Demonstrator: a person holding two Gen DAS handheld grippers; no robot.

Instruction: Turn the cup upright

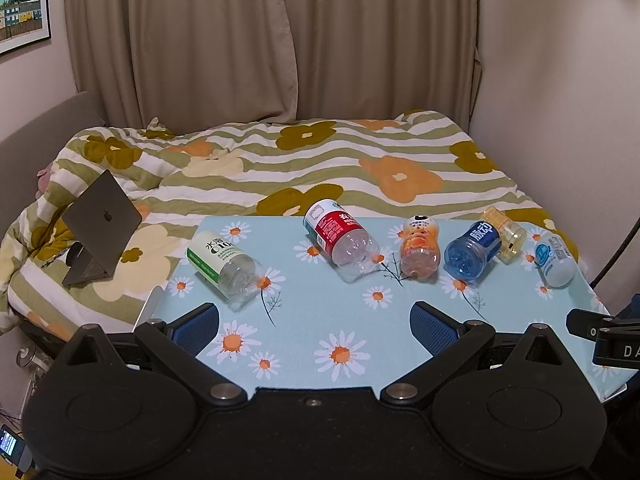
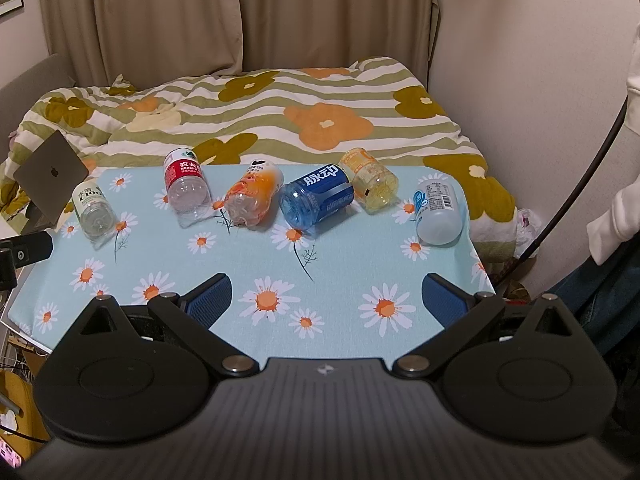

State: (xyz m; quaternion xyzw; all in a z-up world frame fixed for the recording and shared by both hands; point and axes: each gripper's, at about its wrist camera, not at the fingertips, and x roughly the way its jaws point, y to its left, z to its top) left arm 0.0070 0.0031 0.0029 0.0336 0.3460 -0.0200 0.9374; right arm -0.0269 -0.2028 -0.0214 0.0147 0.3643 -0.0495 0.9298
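Observation:
Several cut plastic bottle cups lie on their sides in a row across the far half of the daisy-print table: a green-label one, a red-label one, an orange one, a blue one, a yellow one and a pale blue-white one. My left gripper is open and empty above the table's near part. My right gripper is open and empty, likewise short of the cups.
A bed with a flowered striped quilt lies behind the table. An open laptop sits on it at the left. A wall stands close at the right. The right gripper's black body shows at the left view's right edge.

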